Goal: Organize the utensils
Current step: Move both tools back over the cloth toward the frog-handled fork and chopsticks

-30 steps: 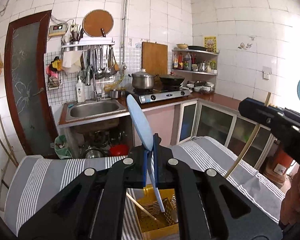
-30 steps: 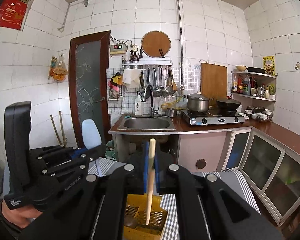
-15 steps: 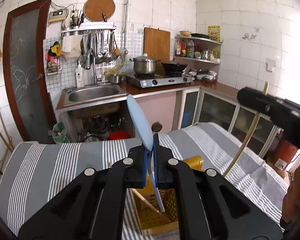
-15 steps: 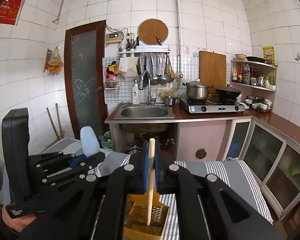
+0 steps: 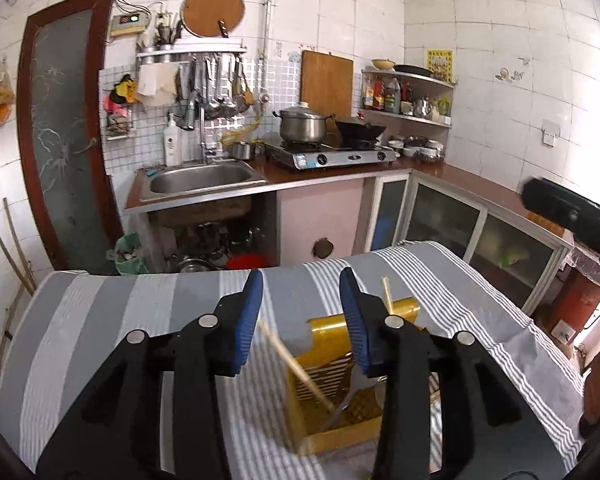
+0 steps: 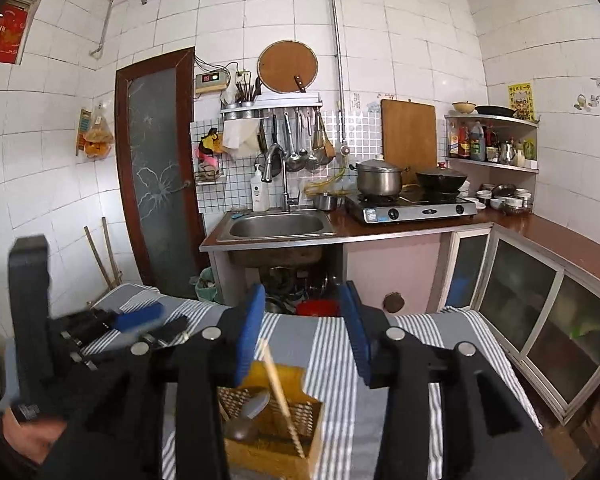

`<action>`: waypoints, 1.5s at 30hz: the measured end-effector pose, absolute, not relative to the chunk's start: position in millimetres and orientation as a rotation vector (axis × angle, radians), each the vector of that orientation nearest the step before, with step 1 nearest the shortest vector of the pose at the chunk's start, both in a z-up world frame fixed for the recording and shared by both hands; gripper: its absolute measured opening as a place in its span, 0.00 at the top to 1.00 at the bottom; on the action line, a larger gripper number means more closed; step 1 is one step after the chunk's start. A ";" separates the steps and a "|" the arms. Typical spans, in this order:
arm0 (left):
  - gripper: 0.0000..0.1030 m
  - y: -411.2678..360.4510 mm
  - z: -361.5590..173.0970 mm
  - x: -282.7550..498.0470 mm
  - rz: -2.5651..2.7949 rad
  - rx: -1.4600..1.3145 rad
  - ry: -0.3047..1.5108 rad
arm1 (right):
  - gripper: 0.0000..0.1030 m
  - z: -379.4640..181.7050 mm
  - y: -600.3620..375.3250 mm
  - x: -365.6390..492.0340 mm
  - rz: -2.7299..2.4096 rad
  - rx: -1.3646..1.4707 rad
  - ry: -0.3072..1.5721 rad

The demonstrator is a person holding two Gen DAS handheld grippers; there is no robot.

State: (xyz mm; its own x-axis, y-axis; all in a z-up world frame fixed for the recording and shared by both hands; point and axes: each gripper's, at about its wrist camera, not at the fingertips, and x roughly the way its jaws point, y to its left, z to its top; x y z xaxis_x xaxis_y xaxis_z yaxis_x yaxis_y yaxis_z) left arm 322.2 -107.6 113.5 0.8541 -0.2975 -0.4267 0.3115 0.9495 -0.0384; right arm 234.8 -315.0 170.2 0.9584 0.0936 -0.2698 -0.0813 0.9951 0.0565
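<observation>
A yellow slotted basket point(image 5: 332, 344) point(image 6: 274, 446) stands on the striped cloth just below both grippers. My left gripper point(image 5: 300, 280) is opening, with no utensil between its blue pads. A wooden stick point(image 5: 294, 364) leans in the basket, a grey handle point(image 5: 346, 400) lies beside it, and a second stick's top point(image 5: 386, 294) shows behind the right finger. My right gripper point(image 6: 303, 292) is also opening with nothing pressed between its pads. A blurred wooden stick point(image 6: 282, 394) stands loose in the basket below it, next to two spoon heads point(image 6: 255, 403). The left gripper point(image 6: 138, 320) hovers blurred at the left.
The table wears a grey and white striped cloth point(image 5: 140, 312). Behind it run a counter with a steel sink point(image 6: 278, 226), a gas stove point(image 6: 412, 208) with pots, and glass-door cabinets point(image 6: 540, 312) on the right. A person's hand point(image 6: 32, 440) shows at the lower left.
Both grippers sank toward the basket and went from shut to open. The pale blue spatula left the left jaws. The wooden stick left the right jaws and now stands in the basket.
</observation>
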 end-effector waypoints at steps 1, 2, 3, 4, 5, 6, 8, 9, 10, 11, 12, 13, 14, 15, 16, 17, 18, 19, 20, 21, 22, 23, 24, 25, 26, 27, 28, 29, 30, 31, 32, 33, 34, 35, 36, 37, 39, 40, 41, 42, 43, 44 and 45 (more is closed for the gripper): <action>0.60 -100.9 114.3 318.7 -0.309 0.030 0.442 | 0.61 169.1 -319.5 227.7 0.086 0.048 0.276; 0.60 -90.3 114.4 313.4 -0.297 0.022 0.442 | 0.61 166.8 -324.4 219.6 0.081 0.054 0.276; 0.59 -81.3 113.8 308.4 -0.290 0.019 0.440 | 0.61 164.8 -327.5 213.8 0.076 0.058 0.277; 0.59 -73.1 112.4 302.2 -0.278 0.021 0.438 | 0.61 160.9 -331.4 206.0 0.073 0.064 0.280; 0.57 -61.7 109.5 293.5 -0.257 0.023 0.436 | 0.61 155.1 -336.7 195.8 0.067 0.070 0.285; 0.56 -49.7 105.3 284.0 -0.242 0.021 0.437 | 0.61 149.3 -340.7 187.3 0.064 0.076 0.291; 0.50 -29.0 95.6 264.3 -0.211 0.030 0.435 | 0.60 133.4 -347.5 170.5 0.064 0.081 0.319; 0.49 -20.8 91.8 257.0 -0.192 0.036 0.431 | 0.60 126.2 -350.2 164.2 0.063 0.083 0.330; 0.47 -9.8 85.3 247.2 -0.167 0.044 0.430 | 0.60 113.2 -354.0 153.6 0.059 0.087 0.352; 0.46 -0.8 78.5 237.5 -0.145 0.051 0.435 | 0.60 106.1 -356.3 148.2 0.057 0.090 0.363; 0.45 9.3 69.3 226.2 -0.126 0.052 0.447 | 0.60 92.3 -360.4 137.8 0.048 0.100 0.383; 0.44 19.7 58.3 213.8 -0.108 0.044 0.465 | 0.60 82.0 -362.4 130.5 0.044 0.108 0.399; 0.43 26.7 50.3 205.3 -0.103 0.037 0.482 | 0.59 67.3 -365.2 120.5 0.035 0.120 0.426; 0.42 32.6 42.0 196.3 -0.097 0.030 0.498 | 0.58 56.3 -367.1 113.2 0.023 0.132 0.445; 0.42 37.7 34.7 188.8 -0.089 0.024 0.513 | 0.57 48.3 -369.5 107.4 0.017 0.142 0.458; 0.42 42.9 25.7 178.2 -0.082 0.015 0.532 | 0.57 39.3 -371.6 101.3 0.011 0.152 0.474; 0.42 46.8 20.3 171.4 -0.084 0.006 0.545 | 0.57 30.0 -372.3 95.0 0.003 0.164 0.493; 0.42 49.2 12.3 160.6 -0.084 0.000 0.557 | 0.57 21.1 -372.0 89.5 -0.005 0.167 0.512; 0.42 49.4 7.7 153.7 -0.081 0.000 0.563 | 0.57 13.9 -371.0 85.9 -0.010 0.168 0.530; 0.41 50.2 2.5 148.5 -0.083 -0.003 0.571 | 0.57 9.4 -370.4 83.3 -0.012 0.170 0.541; 0.41 49.9 -2.3 144.2 -0.088 -0.009 0.582 | 0.57 4.6 -369.8 81.1 -0.012 0.175 0.553; 0.41 49.5 -7.3 142.0 -0.099 -0.017 0.600 | 0.57 0.2 -368.5 80.4 -0.006 0.182 0.566; 0.41 48.9 -11.1 141.5 -0.106 -0.023 0.611 | 0.57 -1.2 -365.9 80.7 0.001 0.179 0.573; 0.41 47.5 -14.5 142.0 -0.110 -0.025 0.619 | 0.57 -2.7 -362.5 81.1 0.009 0.169 0.579; 0.41 45.2 -17.6 144.0 -0.110 -0.018 0.631 | 0.57 -3.7 -358.7 83.1 0.013 0.160 0.584; 0.41 44.0 -20.3 145.8 -0.111 -0.014 0.640 | 0.57 -3.8 -355.1 83.8 0.020 0.160 0.586; 0.41 43.2 -22.7 148.6 -0.118 -0.018 0.650 | 0.57 -3.9 -351.6 86.9 0.033 0.162 0.592; 0.41 42.5 -23.7 150.3 -0.122 -0.020 0.655 | 0.56 -3.9 -347.7 90.4 0.042 0.160 0.597; 0.41 41.6 -25.4 154.4 -0.126 -0.024 0.665 | 0.54 -3.6 -343.5 92.9 0.048 0.154 0.601; 0.41 39.6 -25.7 157.9 -0.124 -0.025 0.671 | 0.50 -3.8 -336.8 97.6 0.058 0.143 0.609; 0.41 37.6 -29.0 164.7 -0.126 -0.026 0.690 | 0.46 -4.4 -332.6 100.8 0.066 0.137 0.615; 0.41 35.5 -31.6 171.3 -0.133 -0.027 0.704 | 0.46 -5.6 -325.8 106.3 0.078 0.128 0.623; 0.41 33.5 -33.3 176.3 -0.136 -0.027 0.713 | 0.46 -7.5 -318.2 112.3 0.090 0.120 0.634; 0.41 31.1 -37.8 183.7 -0.139 -0.026 0.733 | 0.45 -10.5 -309.7 119.2 0.106 0.110 0.652; 0.41 28.9 -40.9 187.9 -0.143 -0.026 0.745 | 0.44 -12.9 -302.7 125.2 0.119 0.102 0.669; 0.41 26.2 -43.9 193.4 -0.152 -0.027 0.757 | 0.43 -16.8 -295.5 132.5 0.128 0.091 0.689; 0.41 20.3 -47.4 202.7 -0.165 -0.018 0.772 | 0.43 -25.4 -281.1 146.9 0.152 0.068 0.724; 0.41 16.9 -48.8 208.0 -0.164 -0.005 0.781 | 0.43 -29.2 -275.9 152.0 0.156 0.056 0.738; 0.41 14.2 -49.9 213.1 -0.169 0.003 0.790 | 0.43 -32.5 -271.9 157.3 0.155 0.046 0.752; 0.41 11.4 -52.1 219.5 -0.177 0.008 0.807 | 0.43 -36.7 -266.9 165.6 0.158 0.040 0.769; 0.41 9.7 -53.6 223.5 -0.172 0.014 0.816 | 0.43 -39.3 -264.7 170.4 0.160 0.039 0.780; 0.41 6.5 -56.6 230.1 -0.163 0.029 0.832 | 0.43 -43.5 -260.9 178.4 0.162 0.034 0.806; 0.41 3.8 -60.1 236.4 -0.167 0.035 0.851 | 0.43 -45.6 -258.1 182.8 0.168 0.031 0.819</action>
